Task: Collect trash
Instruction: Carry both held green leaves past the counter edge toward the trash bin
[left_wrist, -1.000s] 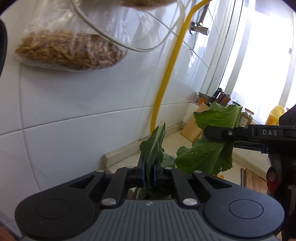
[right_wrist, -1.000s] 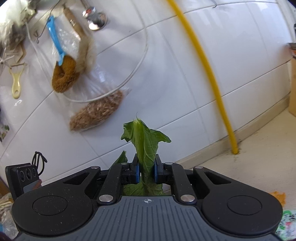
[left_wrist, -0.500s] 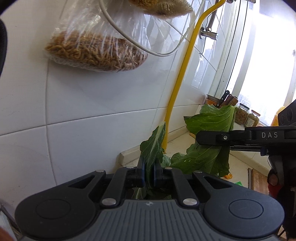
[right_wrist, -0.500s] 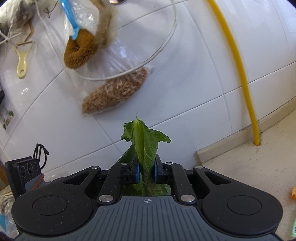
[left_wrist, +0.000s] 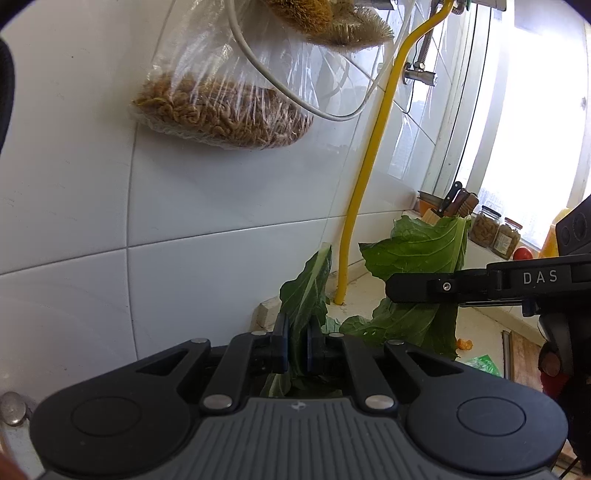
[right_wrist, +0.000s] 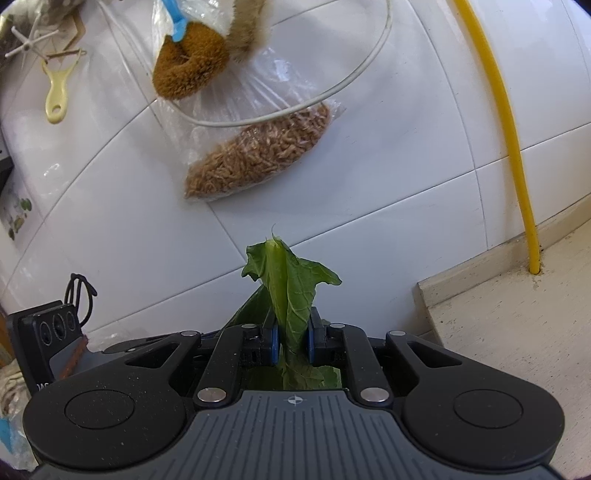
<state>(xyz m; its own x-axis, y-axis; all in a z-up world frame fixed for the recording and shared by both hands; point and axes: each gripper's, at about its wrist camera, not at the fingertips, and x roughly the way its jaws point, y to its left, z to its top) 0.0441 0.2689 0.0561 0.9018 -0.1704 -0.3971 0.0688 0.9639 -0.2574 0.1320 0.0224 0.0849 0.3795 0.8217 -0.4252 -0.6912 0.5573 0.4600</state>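
Observation:
My left gripper (left_wrist: 296, 341) is shut on a green vegetable leaf (left_wrist: 308, 291) that sticks up between its blue pads. My right gripper (right_wrist: 291, 341) is shut on a second, crumpled green leaf (right_wrist: 286, 280). In the left wrist view that second leaf (left_wrist: 417, 254) hangs wide to the right, clamped by the right gripper's black fingers (left_wrist: 417, 290), held up in the air in front of the white tiled wall (left_wrist: 184, 240).
A clear bag of brown dried food (left_wrist: 221, 110) and brushes (right_wrist: 188, 70) hang on the wall above. A yellow pipe (left_wrist: 364, 184) runs down to the pale counter (right_wrist: 517, 332). Knife block (left_wrist: 454, 206), jars (left_wrist: 487, 229) and orange scraps (left_wrist: 464, 344) sit further right.
Both grippers, still holding their leaves, have swung left along the wall: the hanging bag and yellow pipe have shifted right in both views. The grips are unchanged.

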